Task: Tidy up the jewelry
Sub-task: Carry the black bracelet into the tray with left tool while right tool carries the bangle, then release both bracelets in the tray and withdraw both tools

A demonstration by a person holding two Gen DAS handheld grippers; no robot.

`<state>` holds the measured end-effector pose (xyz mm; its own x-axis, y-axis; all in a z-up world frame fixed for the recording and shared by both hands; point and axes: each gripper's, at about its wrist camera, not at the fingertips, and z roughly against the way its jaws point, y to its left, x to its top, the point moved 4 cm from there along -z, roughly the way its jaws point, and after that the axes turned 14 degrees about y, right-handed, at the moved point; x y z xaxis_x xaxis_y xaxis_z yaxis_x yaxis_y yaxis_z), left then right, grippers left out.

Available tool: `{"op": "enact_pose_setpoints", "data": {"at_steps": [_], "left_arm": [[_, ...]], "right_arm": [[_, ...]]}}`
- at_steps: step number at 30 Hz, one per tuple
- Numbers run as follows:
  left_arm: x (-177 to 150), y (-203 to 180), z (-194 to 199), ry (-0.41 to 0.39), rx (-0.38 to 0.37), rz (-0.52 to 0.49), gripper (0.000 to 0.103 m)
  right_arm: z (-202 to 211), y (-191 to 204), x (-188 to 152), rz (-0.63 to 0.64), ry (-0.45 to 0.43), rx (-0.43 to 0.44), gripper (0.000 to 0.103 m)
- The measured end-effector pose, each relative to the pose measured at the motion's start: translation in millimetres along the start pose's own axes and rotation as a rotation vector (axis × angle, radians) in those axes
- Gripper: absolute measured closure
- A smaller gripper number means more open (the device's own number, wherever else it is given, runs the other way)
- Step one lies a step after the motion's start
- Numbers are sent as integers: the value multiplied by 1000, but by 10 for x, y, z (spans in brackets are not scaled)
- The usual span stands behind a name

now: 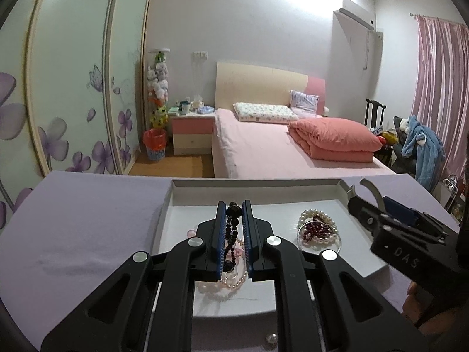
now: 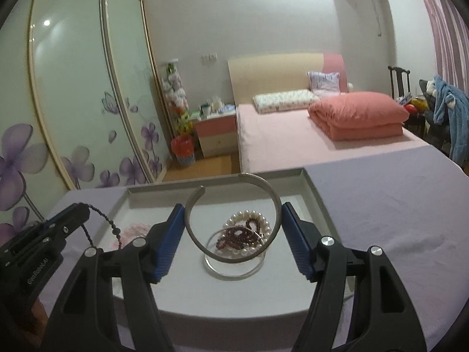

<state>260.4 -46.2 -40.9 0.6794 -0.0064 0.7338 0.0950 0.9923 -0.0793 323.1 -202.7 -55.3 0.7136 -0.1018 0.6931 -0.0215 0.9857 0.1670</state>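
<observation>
A white shallow tray (image 1: pixel 176 205) (image 2: pixel 310 187) lies on a lilac-covered table. My left gripper (image 1: pixel 233 223) is shut on a black bead necklace (image 1: pixel 233 220), which dangles over the tray's left part (image 2: pixel 99 214). Under it lies a pink pearl strand (image 1: pixel 231 281). My right gripper (image 2: pixel 231 226) is shut on a grey metal open bangle (image 2: pixel 272 196), held upright between the blue pads above the tray. Below the bangle sits a pile of white pearls and dark red beads (image 2: pixel 249 231) (image 1: pixel 318 228) with a clear bangle (image 2: pixel 234 272). The right gripper shows at the right edge of the left wrist view (image 1: pixel 363 193).
The lilac cloth (image 1: pixel 73 234) (image 2: pixel 395 205) covers the table around the tray. A loose pearl (image 1: pixel 272 338) lies near the front edge. Beyond the table are a pink bed (image 1: pixel 263 146), a nightstand (image 1: pixel 192 132), a sliding flowered wardrobe (image 1: pixel 73 88) and a chair with clothes (image 1: pixel 422 143).
</observation>
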Motion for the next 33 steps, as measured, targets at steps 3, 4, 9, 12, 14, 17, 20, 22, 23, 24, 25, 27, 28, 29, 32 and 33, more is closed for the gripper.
{"op": "enact_pose_setpoints", "data": {"at_steps": [3, 4, 9, 12, 14, 17, 20, 22, 23, 24, 25, 27, 28, 29, 32, 33], "left_arm": [[39, 8, -107, 22, -1, 8, 91], [43, 7, -140, 29, 0, 10, 91], [64, 14, -238, 54, 2, 11, 91], [49, 77, -212, 70, -19, 28, 79], [64, 148, -162, 62, -19, 48, 60], [64, 274, -60, 51, -42, 86, 57], [26, 389, 87, 44, -61, 119, 57], [-6, 428, 168, 38, -55, 123, 57], [-29, 443, 212, 36, -51, 123, 57], [-55, 460, 252, 36, -49, 122, 57], [-103, 481, 317, 36, -45, 121, 57], [-178, 500, 392, 38, -37, 118, 53], [-234, 512, 440, 43, -28, 113, 52], [-283, 520, 470, 48, -20, 109, 51], [-442, 549, 537, 79, -2, 99, 49], [-482, 567, 551, 93, 6, 98, 48]], "right_arm": [[-147, -32, -3, -2, 34, -5, 38], [-191, -44, 6, -3, 43, -6, 38], [-366, -48, 56, 1, 105, 4, 37], [-342, -87, 52, 5, 111, 17, 34], [-239, -146, 28, -3, 92, 16, 33], [-71, -268, 0, -36, 71, 30, 33], [110, -369, -55, -50, 57, 40, 33], [215, -389, -115, -46, 56, 43, 34], [283, -395, -165, -38, 59, 43, 35], [338, -395, -212, -29, 66, 44, 35], [385, -395, -261, -19, 74, 48, 36], [458, -383, -368, 5, 97, 45, 37], [482, -378, -423, 16, 109, 44, 40], [505, -369, -517, 30, 133, 40, 42], [508, -309, -751, 61, 204, 44, 49], [502, -289, -823, 74, 225, 42, 52]]}}
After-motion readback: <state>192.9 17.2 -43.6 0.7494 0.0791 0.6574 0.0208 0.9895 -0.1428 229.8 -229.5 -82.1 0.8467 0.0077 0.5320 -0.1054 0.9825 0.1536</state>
